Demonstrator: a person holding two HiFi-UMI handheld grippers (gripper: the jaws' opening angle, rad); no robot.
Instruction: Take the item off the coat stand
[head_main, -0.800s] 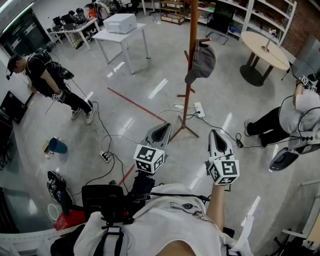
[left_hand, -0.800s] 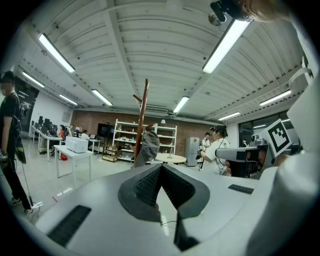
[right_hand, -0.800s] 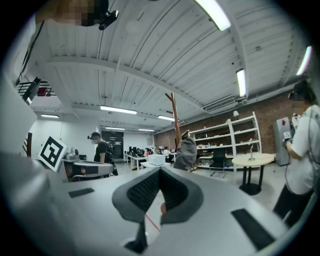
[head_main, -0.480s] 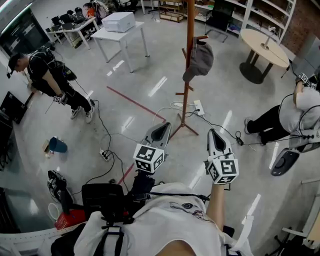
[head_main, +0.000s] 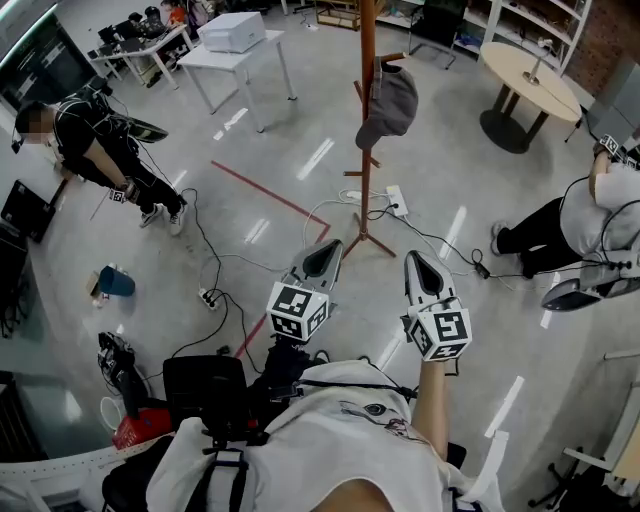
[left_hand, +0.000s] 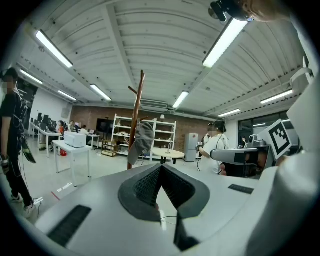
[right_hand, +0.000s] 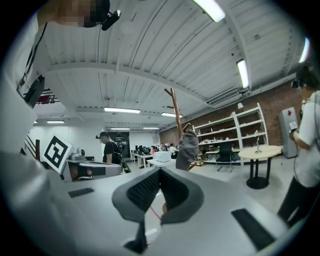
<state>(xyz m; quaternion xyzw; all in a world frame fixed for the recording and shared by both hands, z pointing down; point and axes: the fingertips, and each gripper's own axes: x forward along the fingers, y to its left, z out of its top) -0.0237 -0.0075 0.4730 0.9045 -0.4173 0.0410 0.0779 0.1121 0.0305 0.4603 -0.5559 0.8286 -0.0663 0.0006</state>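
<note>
A brown wooden coat stand rises from the shiny floor ahead of me. A grey cap hangs on one of its right-hand pegs. The stand and the cap show in the left gripper view, and again in the right gripper view as stand and cap. My left gripper is shut and empty, well short of the stand. Beside it my right gripper is shut too, holding nothing.
A power strip and cables lie by the stand's feet. A white table with a printer stands at the back left, a round table at the back right. One person stands left, another bends at right. Red tape marks the floor.
The stand and cap have shifted left and up in the head view as I moved. Both grippers have risen slightly in the view and stay shut.
</note>
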